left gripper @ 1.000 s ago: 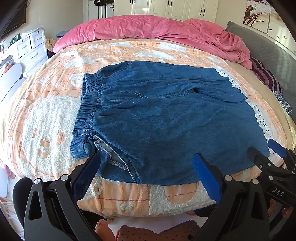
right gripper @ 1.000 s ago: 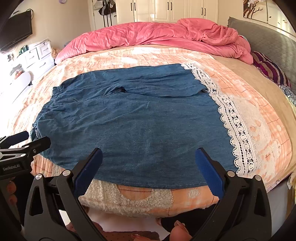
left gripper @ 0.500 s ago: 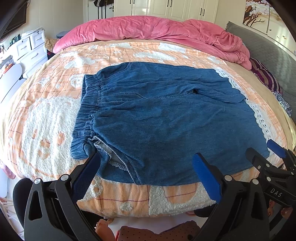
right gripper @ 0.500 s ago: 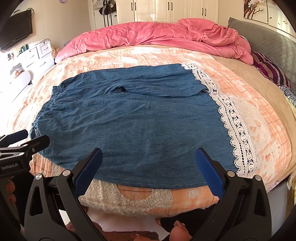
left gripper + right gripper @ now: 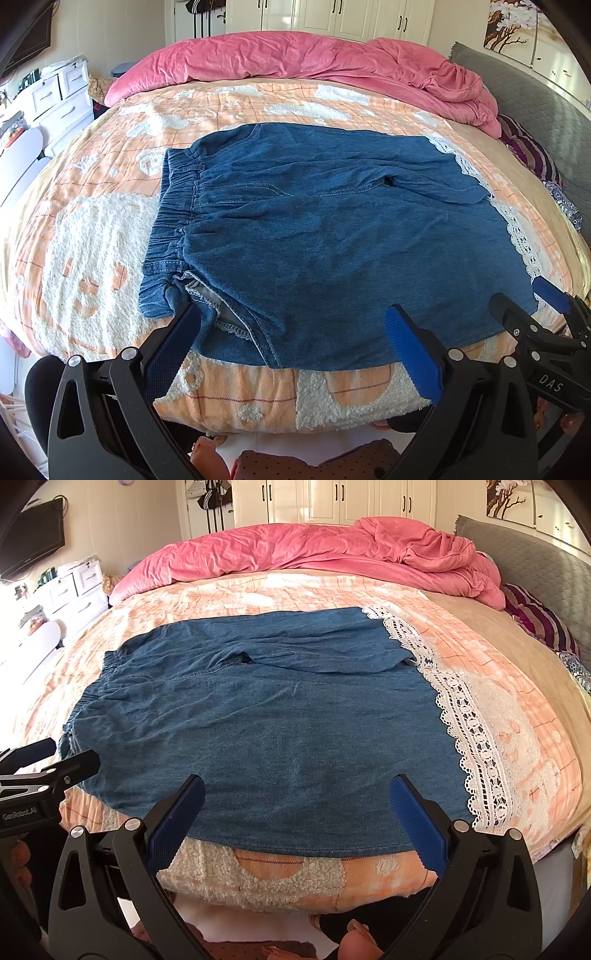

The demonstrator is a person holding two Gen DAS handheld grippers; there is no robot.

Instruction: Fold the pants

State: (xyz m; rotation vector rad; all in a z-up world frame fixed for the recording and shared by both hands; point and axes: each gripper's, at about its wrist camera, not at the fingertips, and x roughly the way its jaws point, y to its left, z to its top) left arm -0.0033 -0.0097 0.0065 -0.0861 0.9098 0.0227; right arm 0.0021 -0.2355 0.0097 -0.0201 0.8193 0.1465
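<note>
Blue denim pants (image 5: 332, 240) with white lace hems (image 5: 469, 716) lie flat on the bed, elastic waistband (image 5: 173, 221) to the left, legs to the right. They also show in the right wrist view (image 5: 266, 731). My left gripper (image 5: 291, 332) is open and empty at the near edge by the waistband corner. My right gripper (image 5: 295, 805) is open and empty at the near edge by the leg part. Each gripper shows in the other's view: the right one (image 5: 528, 306), the left one (image 5: 51, 757).
The bed has an orange and white fleece blanket (image 5: 92, 240). A pink duvet (image 5: 295, 59) is heaped at the far side. A grey headboard (image 5: 546, 110) and striped pillow (image 5: 528, 151) are at the right. White drawers (image 5: 59, 96) stand at the left.
Both grippers have barely moved, drifting slightly toward the pants. The pants lie as before.
</note>
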